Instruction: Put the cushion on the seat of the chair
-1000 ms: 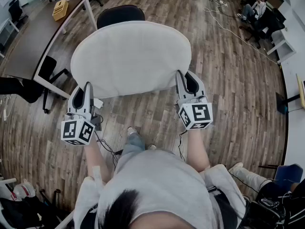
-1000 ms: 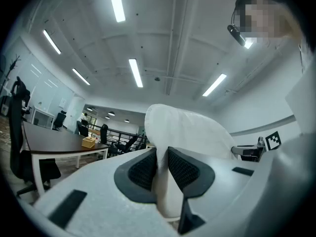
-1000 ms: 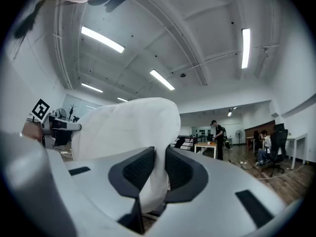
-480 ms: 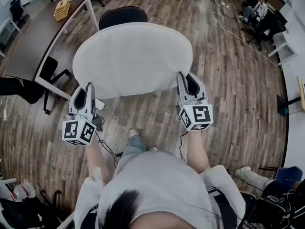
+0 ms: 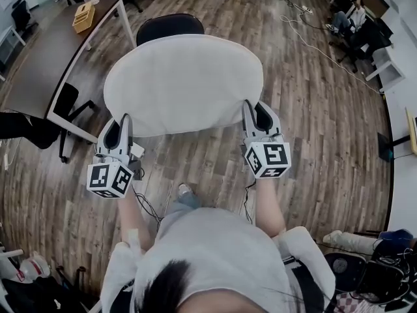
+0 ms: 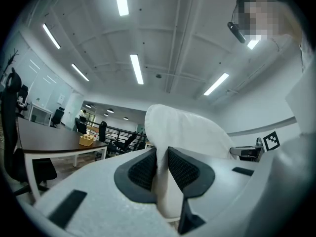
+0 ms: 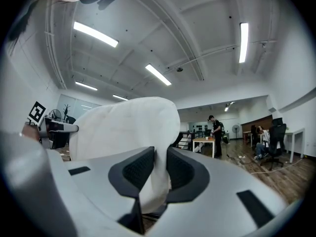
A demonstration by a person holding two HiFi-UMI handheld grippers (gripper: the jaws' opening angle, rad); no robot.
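Note:
A broad, rounded white cushion [image 5: 184, 83] hangs level in the air, held at its near edge by both grippers. My left gripper [image 5: 125, 124] is shut on the cushion's near left corner, and its black pads pinch the white fabric [image 6: 163, 181]. My right gripper [image 5: 250, 109] is shut on the near right corner, fabric [image 7: 154, 181] squeezed between its pads. Just beyond the cushion's far edge, the top of a black office chair [image 5: 171, 25] shows; the cushion hides the chair's seat.
A dark-topped desk [image 5: 45, 60] with white legs stands at the left, with a yellow box [image 5: 83, 17] on it and a black chair [image 5: 65, 103] beside it. Cables [image 5: 326, 47] trail across the wooden floor at the right. A seated person [image 5: 348, 18] is at the far right.
Both grippers and the cushion have shifted a little forward, toward the black chair, whose back now shows slightly lower in the head view.

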